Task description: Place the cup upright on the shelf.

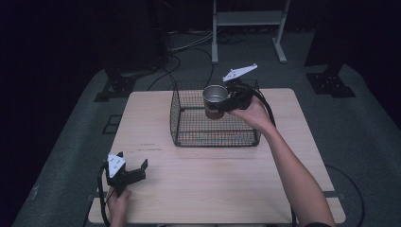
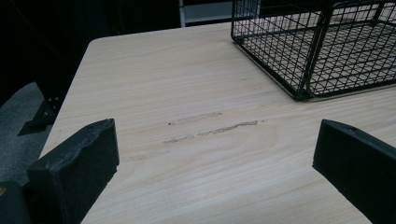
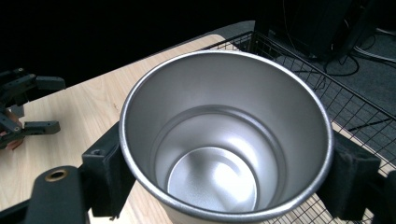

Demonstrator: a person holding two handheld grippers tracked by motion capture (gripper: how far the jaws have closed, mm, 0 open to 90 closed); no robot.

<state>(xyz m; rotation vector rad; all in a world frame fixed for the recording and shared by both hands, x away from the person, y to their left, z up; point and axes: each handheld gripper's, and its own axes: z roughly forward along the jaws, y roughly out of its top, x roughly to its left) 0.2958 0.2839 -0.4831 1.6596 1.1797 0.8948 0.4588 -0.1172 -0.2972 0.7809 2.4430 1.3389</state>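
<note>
A shiny metal cup [image 1: 215, 98] hangs upright above the black wire basket [image 1: 185, 140], and my right gripper [image 1: 222, 105] is shut on its sides. Looking down from the right gripper view, the cup [image 3: 224, 154] is empty inside, with a black pad pressed against each side and the basket's rim [image 3: 299, 60] behind it. My left gripper [image 1: 133, 164] rests low on the table near the front left corner, open with nothing between its jaws. From the left gripper view, bare wood lies between the jaws of my left gripper [image 2: 215, 158], and the basket's near corner [image 2: 303, 88] stands beyond.
The basket stands on a light wooden table [image 1: 213, 175] with rounded corners. Dark floor surrounds it, with cables [image 1: 175, 61] and a white frame [image 1: 248, 21] behind. Faint scuff marks [image 2: 210, 128] cross the wood ahead of the left gripper.
</note>
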